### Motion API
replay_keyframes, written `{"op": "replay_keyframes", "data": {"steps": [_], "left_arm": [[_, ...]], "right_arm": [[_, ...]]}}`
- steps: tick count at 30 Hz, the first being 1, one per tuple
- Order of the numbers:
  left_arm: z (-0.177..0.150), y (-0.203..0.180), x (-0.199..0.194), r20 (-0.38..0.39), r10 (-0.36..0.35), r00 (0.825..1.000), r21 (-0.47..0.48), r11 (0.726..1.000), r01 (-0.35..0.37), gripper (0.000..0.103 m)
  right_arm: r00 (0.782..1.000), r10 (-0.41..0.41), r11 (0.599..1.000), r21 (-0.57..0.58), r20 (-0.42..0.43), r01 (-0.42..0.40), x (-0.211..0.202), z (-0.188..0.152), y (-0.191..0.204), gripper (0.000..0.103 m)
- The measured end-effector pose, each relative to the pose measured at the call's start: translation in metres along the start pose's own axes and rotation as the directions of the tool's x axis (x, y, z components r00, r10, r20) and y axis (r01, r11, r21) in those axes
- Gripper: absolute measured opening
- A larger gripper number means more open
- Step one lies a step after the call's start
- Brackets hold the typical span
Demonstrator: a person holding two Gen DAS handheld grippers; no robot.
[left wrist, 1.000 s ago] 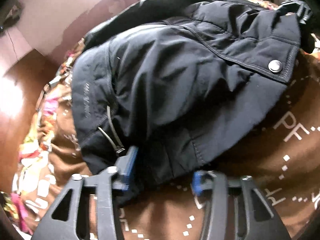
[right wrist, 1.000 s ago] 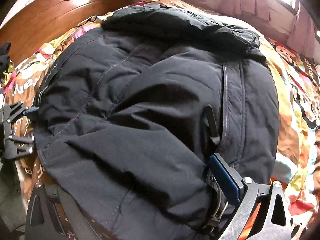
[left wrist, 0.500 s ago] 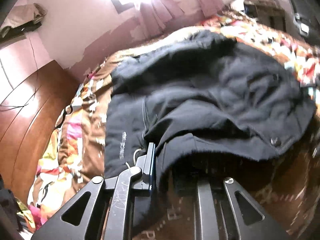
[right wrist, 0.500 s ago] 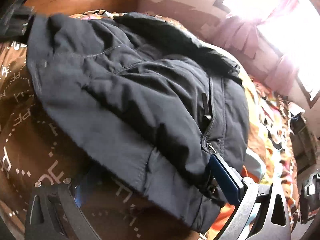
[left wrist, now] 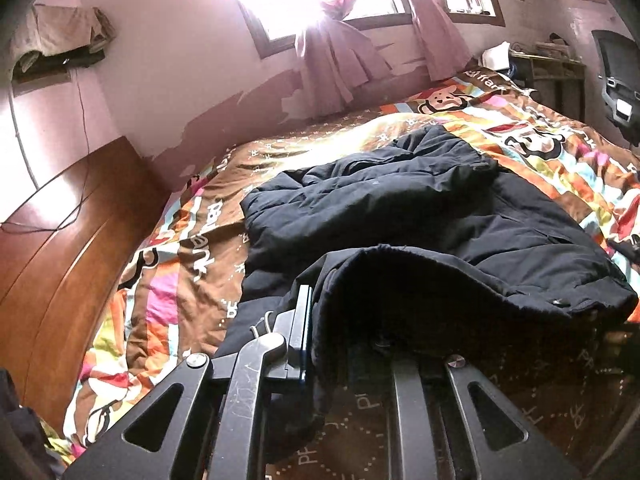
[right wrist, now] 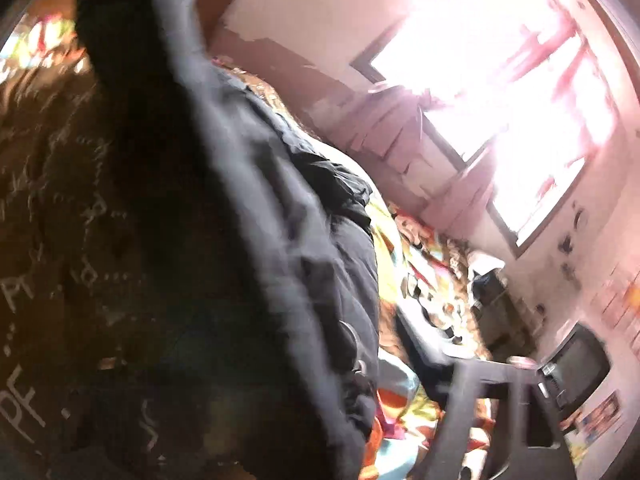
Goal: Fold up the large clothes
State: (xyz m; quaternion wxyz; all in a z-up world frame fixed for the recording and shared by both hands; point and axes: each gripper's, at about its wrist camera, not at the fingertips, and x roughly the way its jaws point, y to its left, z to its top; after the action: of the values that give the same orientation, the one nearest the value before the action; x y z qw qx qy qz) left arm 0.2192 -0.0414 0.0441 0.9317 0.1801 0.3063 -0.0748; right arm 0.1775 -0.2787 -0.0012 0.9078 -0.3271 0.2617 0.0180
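Observation:
A large black padded jacket (left wrist: pixel 400 208) lies spread on a colourful cartoon bedspread (left wrist: pixel 180 272). My left gripper (left wrist: pixel 344 336) is shut on the jacket's near hem and holds it raised above the bed; the fabric drapes over and hides its right finger. The right wrist view is blurred. There the jacket's (right wrist: pixel 304 240) lifted edge runs between the jaws of my right gripper (right wrist: pixel 288 392), which are closing. Its one visible finger (right wrist: pixel 480 392) stands a little off the fabric, and the other is hidden under the cloth.
A wooden headboard (left wrist: pixel 48 248) stands left of the bed. A bright window with pink curtains (left wrist: pixel 340 48) fills the far wall. A cluttered desk (left wrist: pixel 552 72) and a dark television (left wrist: pixel 616 76) are at the far right. Clothes (left wrist: pixel 60 36) sit on a high shelf.
The left gripper closed on the hem and rose with it, tipping up to show the room. The right gripper turned sharply, its view blurred, and its visible finger moved inward.

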Motion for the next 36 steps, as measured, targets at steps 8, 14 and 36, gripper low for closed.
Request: {"op": "replay_keyframes", "data": {"steps": [8,14,36], "left_arm": [[-0.014,0.01,-0.02,-0.012,0.045,0.999,-0.077,0.996,-0.046,0.01],[-0.034,0.011,-0.054,0.005,0.077,0.997,-0.102,0.992,-0.076,0.007],[-0.065,0.018,-0.237,0.177,0.071,0.982,-0.117,0.992,-0.051,0.005]], "right_arm": [[0.993,0.069,0.991,0.112,0.097,-0.079,-0.022,0.026,-0.046,0.016],[0.984,0.087,0.984,0.142,0.154,-0.109,-0.045,0.034,-0.055,0.009],[0.932,0.103,0.972,0.163,0.346,-0.168,-0.258,0.018,-0.084,0.008]]}}
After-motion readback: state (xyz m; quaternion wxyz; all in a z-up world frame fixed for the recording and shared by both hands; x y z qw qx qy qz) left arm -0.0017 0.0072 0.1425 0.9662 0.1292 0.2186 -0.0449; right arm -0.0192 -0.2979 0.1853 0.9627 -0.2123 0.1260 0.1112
